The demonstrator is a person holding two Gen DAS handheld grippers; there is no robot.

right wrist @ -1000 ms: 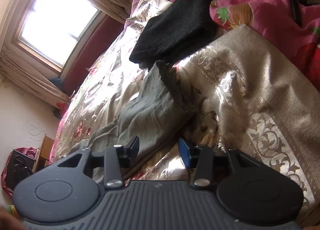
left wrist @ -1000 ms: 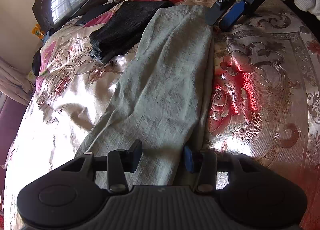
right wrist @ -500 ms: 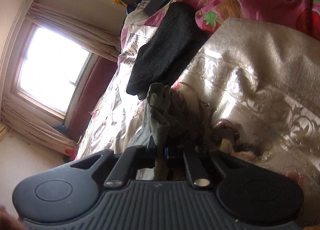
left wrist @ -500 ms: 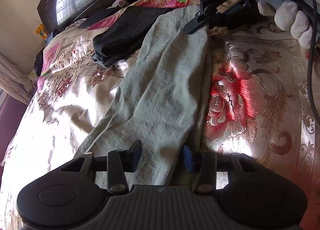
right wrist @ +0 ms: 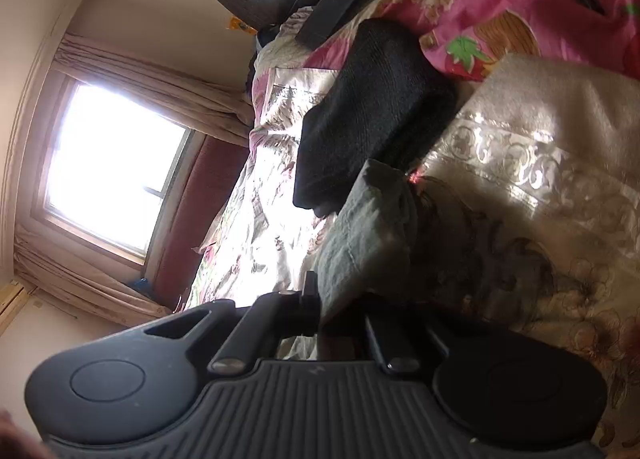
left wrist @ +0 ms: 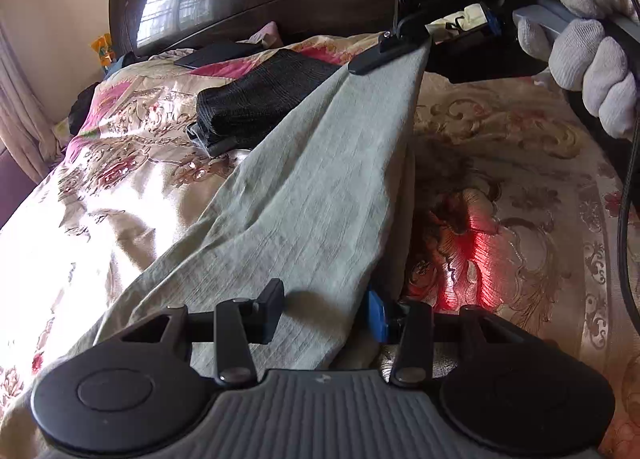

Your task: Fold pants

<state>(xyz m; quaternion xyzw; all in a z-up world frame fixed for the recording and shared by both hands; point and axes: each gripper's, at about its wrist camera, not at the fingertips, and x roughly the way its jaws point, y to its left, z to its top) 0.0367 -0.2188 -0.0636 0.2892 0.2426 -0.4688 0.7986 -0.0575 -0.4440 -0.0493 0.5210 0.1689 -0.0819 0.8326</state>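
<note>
We hold the pants [left wrist: 304, 195] along the middle of the left wrist frame, on the bed cover [left wrist: 520, 187]. Our right gripper [left wrist: 416, 44], at the upper right, is closed tight on the far corner and lifts it, so this end can fold over. Our left gripper [left wrist: 326, 309], at the bottom, stands half wide around the near edge, the pads not pressing, probably to keep it in place.

My left gripper [left wrist: 324, 309] straddles the grey-green pants [left wrist: 304, 195] on the floral bedspread [left wrist: 520, 179], seemingly not squeezing. The right gripper [left wrist: 424, 39], in a white-gloved hand [left wrist: 588, 59], pinches the far hem, lifted off the bed beside a folded black garment [left wrist: 260, 99].
</note>
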